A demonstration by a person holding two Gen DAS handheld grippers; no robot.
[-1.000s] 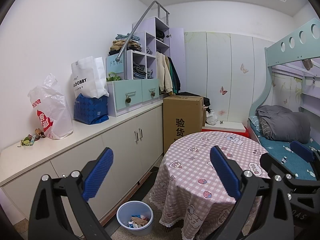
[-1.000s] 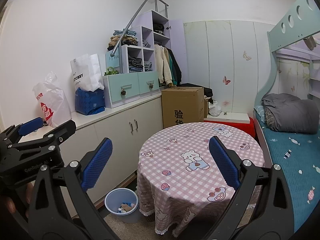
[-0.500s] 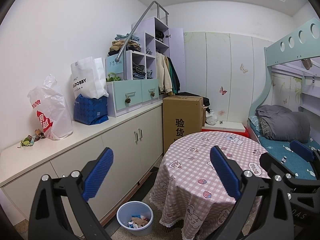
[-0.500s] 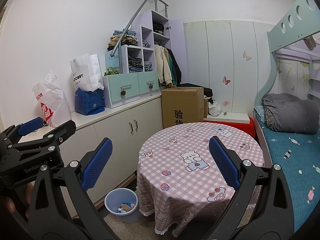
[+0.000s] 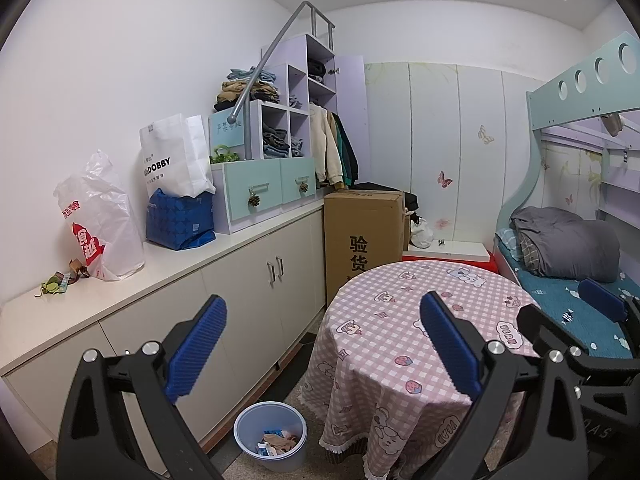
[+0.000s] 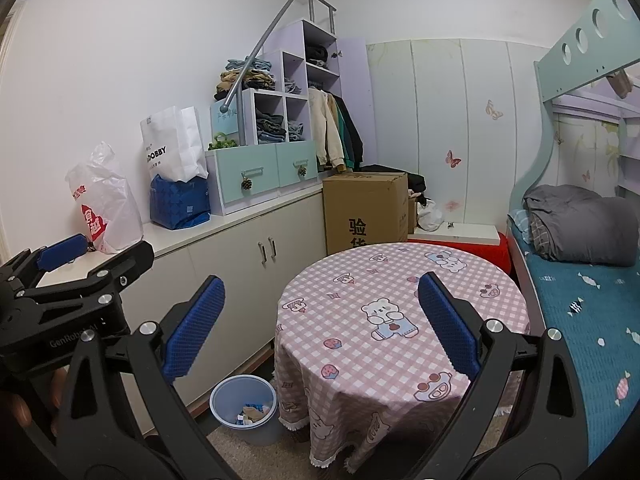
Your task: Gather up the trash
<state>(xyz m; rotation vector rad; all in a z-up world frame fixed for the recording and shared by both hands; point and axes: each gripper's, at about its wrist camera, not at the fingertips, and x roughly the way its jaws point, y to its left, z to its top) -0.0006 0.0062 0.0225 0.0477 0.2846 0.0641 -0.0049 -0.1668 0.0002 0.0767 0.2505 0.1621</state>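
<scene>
Jaws of both the left gripper [image 5: 322, 344] and the right gripper [image 6: 320, 326] stand spread wide, grasping nothing. Small scraps of trash [image 5: 60, 282] lie at the left edge of the frame on the white worktop [image 5: 192, 258], beside a plastic bag [image 5: 98, 226]. At lower centre a blue bin [image 5: 270, 436] holding wrappers stands on the floor, beside the round table [image 5: 404, 344].

The counter [image 5: 168, 276] has a smooth, pale matt top. On it, the white bag [image 5: 100, 220] is thin glossy plastic (crinkled), the taller bag [image 5: 172, 160] beside it matt paper. Below the counter stands a translucent plastic bin [image 5: 272, 436]. Each hand-held gripper has ribbed blue rubbery pads [image 5: 198, 346] on matt black plastic arms.
</scene>
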